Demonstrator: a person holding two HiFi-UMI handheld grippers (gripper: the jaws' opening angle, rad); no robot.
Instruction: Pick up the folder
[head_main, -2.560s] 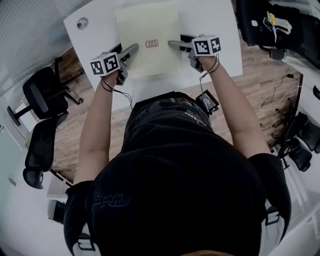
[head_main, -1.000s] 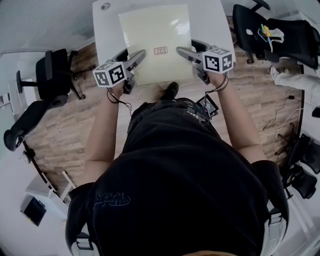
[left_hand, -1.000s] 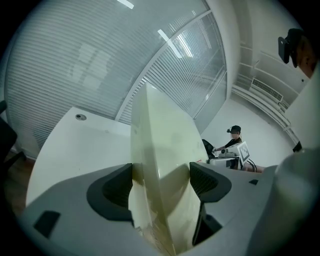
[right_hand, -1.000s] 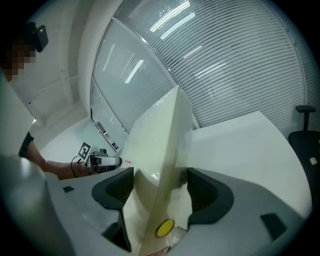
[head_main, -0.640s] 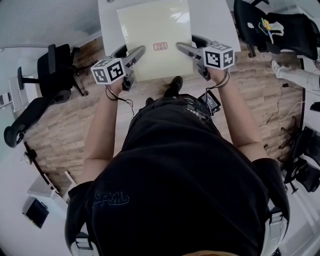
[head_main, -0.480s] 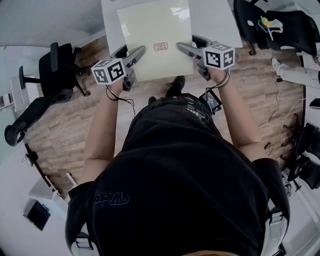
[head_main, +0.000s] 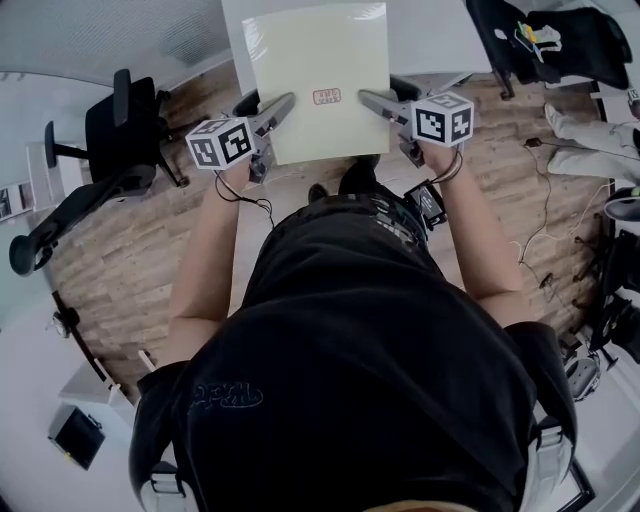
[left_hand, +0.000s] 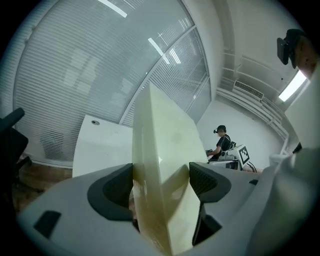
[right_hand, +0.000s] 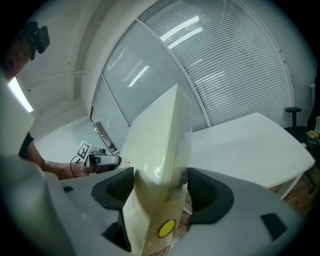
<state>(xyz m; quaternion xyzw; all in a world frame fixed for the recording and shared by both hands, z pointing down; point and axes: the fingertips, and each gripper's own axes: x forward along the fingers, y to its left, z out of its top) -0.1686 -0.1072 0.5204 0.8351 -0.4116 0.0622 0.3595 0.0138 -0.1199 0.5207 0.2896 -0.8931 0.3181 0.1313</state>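
pale-yellow folder, head view: held level by both side edges, over the near edge of the white table and the wooden floor; office chair at left. left gripper view: left gripper jaws clamped on the folder edge, slatted window blinds behind. right gripper view: right gripper jaws clamped likewise. 2.6 s ago the folder lay on the table.
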